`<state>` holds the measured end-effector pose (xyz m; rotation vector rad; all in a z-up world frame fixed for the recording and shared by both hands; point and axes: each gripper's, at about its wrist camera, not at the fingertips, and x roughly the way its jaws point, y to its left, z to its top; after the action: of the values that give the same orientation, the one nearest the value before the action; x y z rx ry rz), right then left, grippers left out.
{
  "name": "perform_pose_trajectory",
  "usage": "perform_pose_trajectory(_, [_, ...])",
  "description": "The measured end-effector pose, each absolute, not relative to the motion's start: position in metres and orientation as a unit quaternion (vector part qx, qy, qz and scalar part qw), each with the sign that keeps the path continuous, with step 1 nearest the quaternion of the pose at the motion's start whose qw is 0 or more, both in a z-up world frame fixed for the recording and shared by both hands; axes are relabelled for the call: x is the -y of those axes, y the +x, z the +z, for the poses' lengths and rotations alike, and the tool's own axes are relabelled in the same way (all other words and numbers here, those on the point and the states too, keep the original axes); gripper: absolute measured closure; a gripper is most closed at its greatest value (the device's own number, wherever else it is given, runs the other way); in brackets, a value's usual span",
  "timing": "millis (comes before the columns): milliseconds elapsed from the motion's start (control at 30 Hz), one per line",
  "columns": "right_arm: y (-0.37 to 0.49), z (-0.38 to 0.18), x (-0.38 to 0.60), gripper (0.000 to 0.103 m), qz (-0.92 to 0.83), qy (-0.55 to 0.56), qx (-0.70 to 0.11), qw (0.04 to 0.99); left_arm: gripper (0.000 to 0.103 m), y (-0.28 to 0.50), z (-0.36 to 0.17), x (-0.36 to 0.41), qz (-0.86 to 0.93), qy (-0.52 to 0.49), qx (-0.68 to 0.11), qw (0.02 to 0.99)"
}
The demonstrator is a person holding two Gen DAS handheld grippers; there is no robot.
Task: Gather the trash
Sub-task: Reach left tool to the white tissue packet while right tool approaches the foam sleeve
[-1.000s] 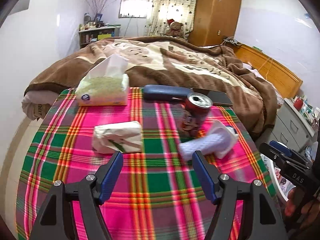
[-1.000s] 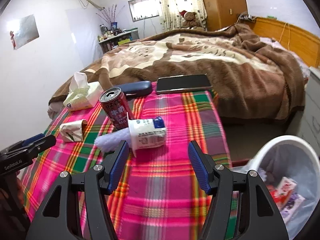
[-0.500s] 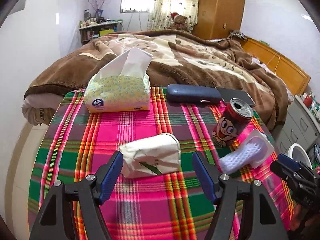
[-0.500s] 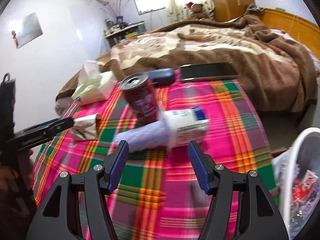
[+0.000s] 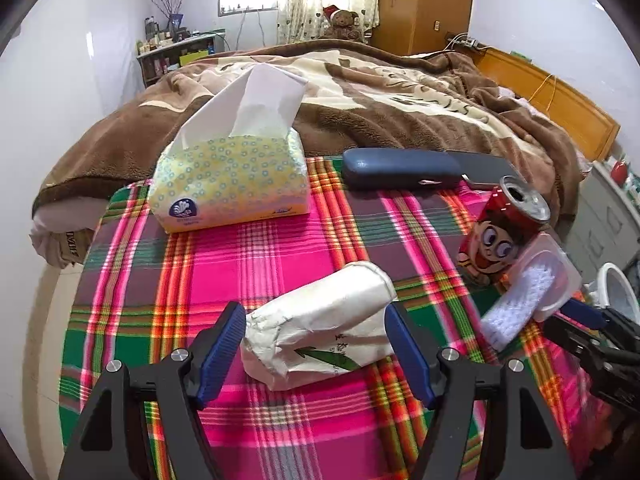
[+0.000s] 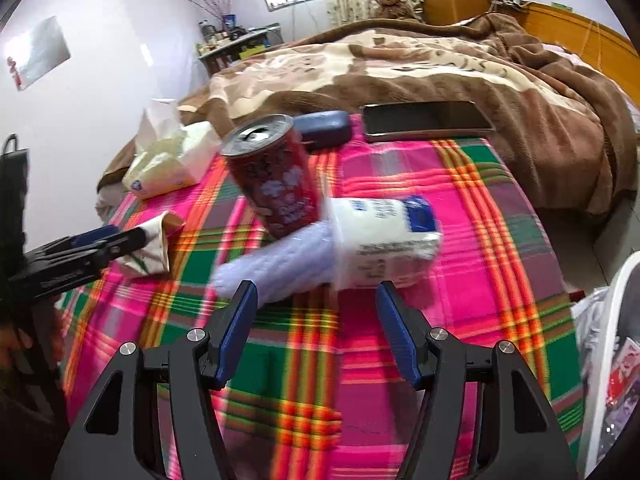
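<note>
A crushed white paper cup [image 5: 320,326] lies on its side on the plaid cloth, between the open jaws of my left gripper [image 5: 316,346]; whether the fingers touch it I cannot tell. It also shows in the right wrist view [image 6: 154,244]. A red soda can [image 6: 272,180] stands upright mid-table, also seen in the left wrist view [image 5: 500,232]. A white yogurt cup [image 6: 384,236] with a pale sleeve lies beside the can. My right gripper [image 6: 318,320] is open and empty just in front of that cup.
A tissue pack [image 5: 228,180], a blue glasses case [image 5: 400,168] and a phone [image 6: 426,120] lie at the table's far edge against the bed. A white trash bin [image 6: 612,360] holding wrappers stands on the floor to the right.
My left gripper has moved forward until the paper cup lies between its jaws. My right gripper has moved closer to the yogurt cup and can.
</note>
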<state>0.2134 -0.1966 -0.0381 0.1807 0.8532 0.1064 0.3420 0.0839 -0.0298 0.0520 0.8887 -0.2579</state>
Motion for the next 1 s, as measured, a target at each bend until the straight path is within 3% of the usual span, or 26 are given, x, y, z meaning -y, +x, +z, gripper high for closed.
perform_pose_trajectory(600, [0.214,-0.039,0.24,0.04,-0.055,0.066,-0.412,0.907,0.03,0.327,-0.026,-0.082,-0.144,0.039,-0.438,0.887])
perform_pose_trajectory(800, [0.197,-0.028,0.236,0.04,-0.003,0.107,-0.393,0.913,0.03,0.333,-0.018,-0.081,-0.147,0.051,-0.411,0.898])
perform_pose_trajectory(1000, [0.203,-0.029,0.222,0.04,0.052,0.129,-0.388,0.911,0.03,0.351,-0.028,-0.083,-0.145,0.039,-0.434,0.888])
